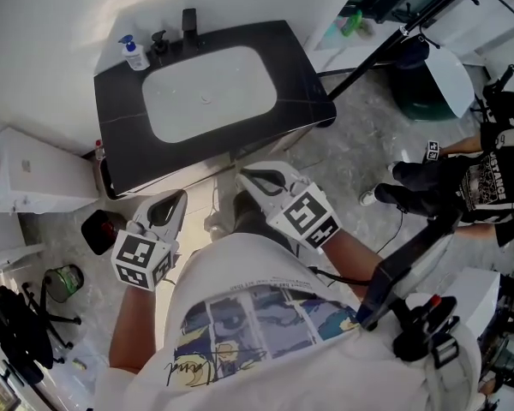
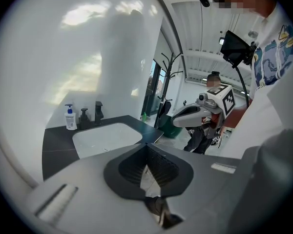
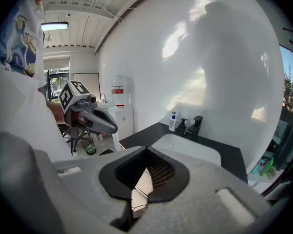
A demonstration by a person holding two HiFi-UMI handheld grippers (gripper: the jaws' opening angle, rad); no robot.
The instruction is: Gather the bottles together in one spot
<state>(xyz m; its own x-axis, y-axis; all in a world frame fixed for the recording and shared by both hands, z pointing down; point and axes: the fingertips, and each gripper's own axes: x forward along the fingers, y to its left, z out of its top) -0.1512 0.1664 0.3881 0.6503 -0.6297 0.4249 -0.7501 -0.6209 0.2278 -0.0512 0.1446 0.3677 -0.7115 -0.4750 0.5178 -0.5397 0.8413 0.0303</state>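
A white pump bottle with a blue top stands at the back left corner of the black vanity counter. A small dark pump bottle stands beside it, next to the black faucet. Both bottles show again in the left gripper view, white and dark, and in the right gripper view, white and dark. My left gripper and right gripper hover in front of the counter's near edge, well short of the bottles. Both are shut with nothing in them.
A white basin fills the middle of the counter. A white cabinet stands to the left, a dark bin and a slanted stand pole to the right. A seated person is at far right. A green bottle sits on a far shelf.
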